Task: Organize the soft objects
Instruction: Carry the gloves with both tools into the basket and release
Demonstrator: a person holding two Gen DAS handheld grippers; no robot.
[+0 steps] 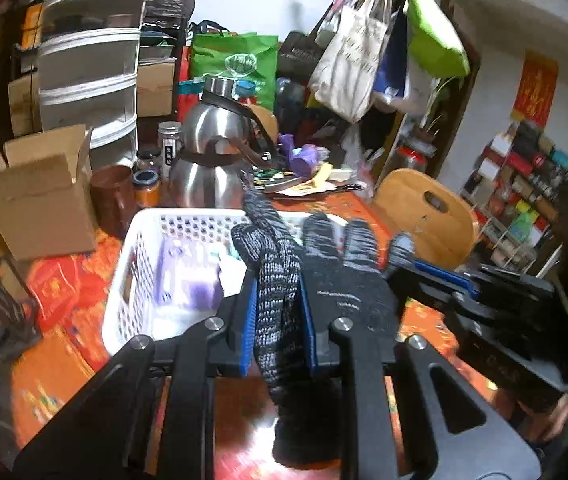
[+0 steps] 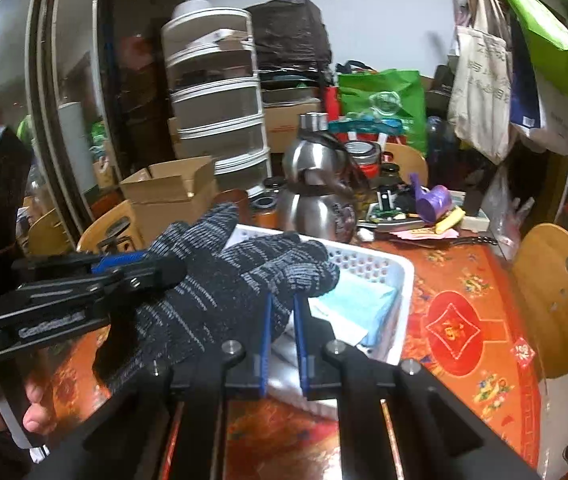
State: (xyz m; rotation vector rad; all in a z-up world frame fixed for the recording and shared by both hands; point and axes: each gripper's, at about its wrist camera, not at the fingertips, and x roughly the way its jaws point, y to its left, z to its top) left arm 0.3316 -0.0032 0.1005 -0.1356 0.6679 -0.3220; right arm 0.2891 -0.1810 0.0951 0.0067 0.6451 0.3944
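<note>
The left claw (image 1: 276, 304) pinches the cuff side of a dark knitted glove (image 1: 323, 276), and the right claw (image 2: 282, 336) pinches its edge on the right side. The glove hangs between them, above the near edge of the white basket (image 1: 140, 228) on the bench (image 2: 463, 320). The basket already holds some soft things, so I judge the glove must still go in.
</note>
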